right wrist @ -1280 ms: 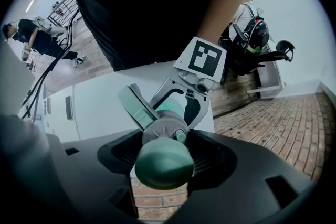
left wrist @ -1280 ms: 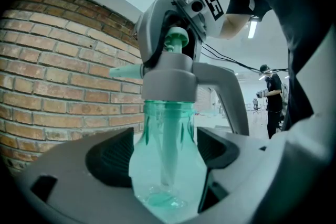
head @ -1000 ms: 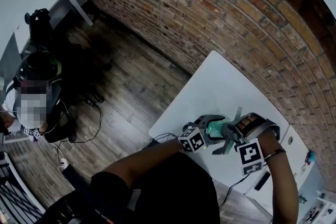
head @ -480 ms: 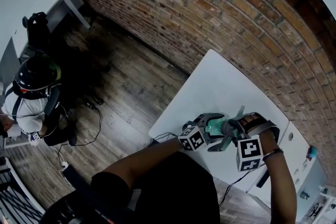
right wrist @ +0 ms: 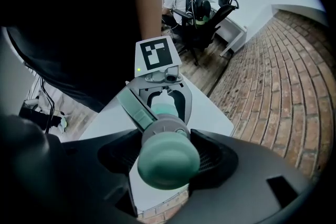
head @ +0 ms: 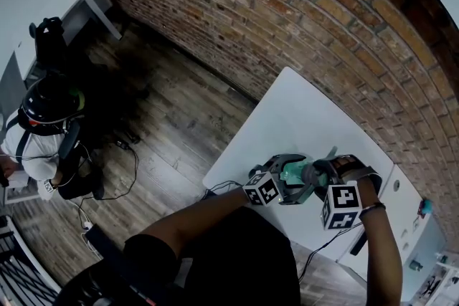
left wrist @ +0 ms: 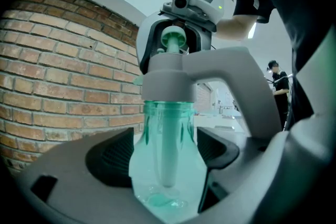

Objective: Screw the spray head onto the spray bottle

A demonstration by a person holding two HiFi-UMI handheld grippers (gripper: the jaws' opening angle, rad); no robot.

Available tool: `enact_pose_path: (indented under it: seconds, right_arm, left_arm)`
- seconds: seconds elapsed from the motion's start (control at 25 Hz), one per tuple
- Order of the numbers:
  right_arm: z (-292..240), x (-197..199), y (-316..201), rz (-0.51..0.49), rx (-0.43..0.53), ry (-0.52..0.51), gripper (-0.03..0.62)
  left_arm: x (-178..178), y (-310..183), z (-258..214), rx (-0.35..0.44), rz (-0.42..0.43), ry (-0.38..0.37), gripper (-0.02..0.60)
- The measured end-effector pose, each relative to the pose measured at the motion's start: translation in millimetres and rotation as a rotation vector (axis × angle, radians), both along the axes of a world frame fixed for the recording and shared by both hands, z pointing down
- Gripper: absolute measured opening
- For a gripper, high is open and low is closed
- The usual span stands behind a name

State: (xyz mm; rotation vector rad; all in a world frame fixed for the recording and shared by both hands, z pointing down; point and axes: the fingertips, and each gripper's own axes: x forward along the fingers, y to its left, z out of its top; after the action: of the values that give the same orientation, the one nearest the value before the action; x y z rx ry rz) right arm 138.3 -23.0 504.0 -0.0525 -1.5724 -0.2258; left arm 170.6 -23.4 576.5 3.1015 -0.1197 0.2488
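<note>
The clear teal spray bottle lies on its side above the white table, with my left gripper shut on its body. The grey spray head sits on the bottle's neck, its dip tube running down inside. My right gripper is shut on the spray head, whose teal trigger sticks out to the upper left. In the head view the left gripper and right gripper face each other with the bottle between them, near the table's front edge.
A brick wall runs behind the table. A second white surface with small items lies to the right. A seated person and cables are on the wooden floor at the left.
The right gripper has turned a little with the spray head, and its marker cube has drifted slightly upward. The left gripper and the bottle stay where they were.
</note>
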Motion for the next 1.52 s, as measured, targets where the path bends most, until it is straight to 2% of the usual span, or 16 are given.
enact_pose_path:
  seconds: [0.36,0.64,0.8,0.92,1.12,1.28,1.36,1.4,1.44,1.52]
  right_arm:
    - [0.2,-0.6,-0.8,0.024,0.017,-0.022,0.285]
    - [-7.7,2.4,-2.3,0.059,0.035,-0.048,0.285]
    - [-27.0,2.3,-5.9,0.072,0.078,-0.089,0.285]
    - [-43.4,4.2,-8.9,0.133,0.129,-0.156,0.285]
    - [-85.3,22.9,-7.4,0.412,0.235,-0.392,0.284]
    - [-112.4,30.3,5.0,0.626,0.350,-0.646,0.282]
    - [-127.2,26.6,12.2,0.724,0.437,-0.840,0.276]
    - [-134.8,26.0,15.1,0.784,0.485,-0.943,0.252]
    - [-140.5,28.4,18.1,0.855,0.528,-1.027,0.205]
    - [-145.4,41.6,25.2,1.004,0.599,-1.124,0.054]
  left_arm:
    - [-0.1,-0.8,-0.5,-0.011,0.002,-0.005,0.365]
    - [1.3,-0.5,0.0,-0.045,0.038,-0.017,0.365]
    - [-2.2,-1.5,-1.1,-0.041,0.041,-0.014,0.365]
    - [-6.4,-3.7,0.6,-0.033,0.034,-0.025,0.364]
    - [-18.7,1.0,-2.8,0.075,0.042,-0.067,0.356]
    - [-47.8,-17.3,-3.1,0.018,-0.058,-0.063,0.344]
    - [-66.3,-29.8,-7.2,-0.003,-0.097,-0.056,0.328]
    - [-74.7,-35.2,-14.0,-0.012,-0.105,-0.044,0.305]
    - [-82.8,-39.4,-23.5,-0.023,-0.111,-0.026,0.232]
    - [-98.1,-43.1,-42.3,-0.049,-0.142,0.007,0.145]
